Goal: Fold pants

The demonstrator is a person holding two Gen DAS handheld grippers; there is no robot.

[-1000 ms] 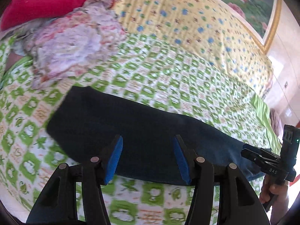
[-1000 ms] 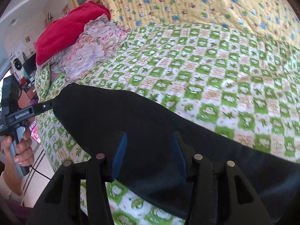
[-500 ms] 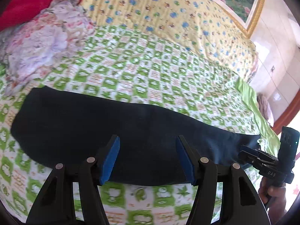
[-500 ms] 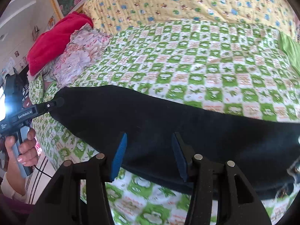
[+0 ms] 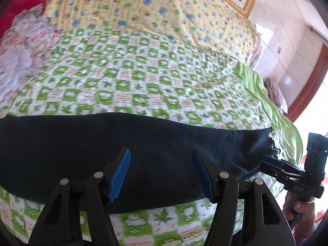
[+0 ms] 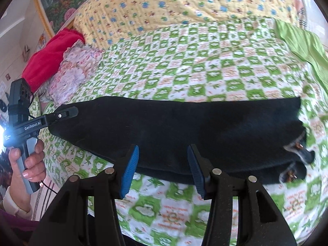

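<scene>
The dark pants (image 5: 127, 153) lie flat in a long band across the green-and-white checked bedspread (image 5: 133, 86), running from side to side just beyond both sets of fingertips. In the left wrist view, the left gripper (image 5: 162, 172) hangs over the near edge of the pants with its blue pads (image 5: 120, 174) set wide apart and nothing between them but the cloth lying underneath; the pads do not press on it. Off to its right, the right gripper (image 5: 268, 163) reaches the frilled end of the pants, its tips at or just touching the fabric, with a hand (image 5: 300, 207) on the handle below it. In the right wrist view, the right gripper (image 6: 163, 169) also stands partly open above the near edge of the pants, gripping nothing. To its left, the left gripper (image 6: 67, 113) sits at the far corner of the pants, held by a hand (image 6: 26, 160) in a pale cuff; whether its tips touch the cloth cannot be told. To its right lies the waistband end with metal fastenings (image 6: 295, 160). Beyond the pants, past the fingertips, a yellow patterned quilt (image 6: 184, 6) covers the far side of the bed, and to the left lie a floral bundle (image 6: 75, 73) and a red cloth (image 6: 51, 55).
</scene>
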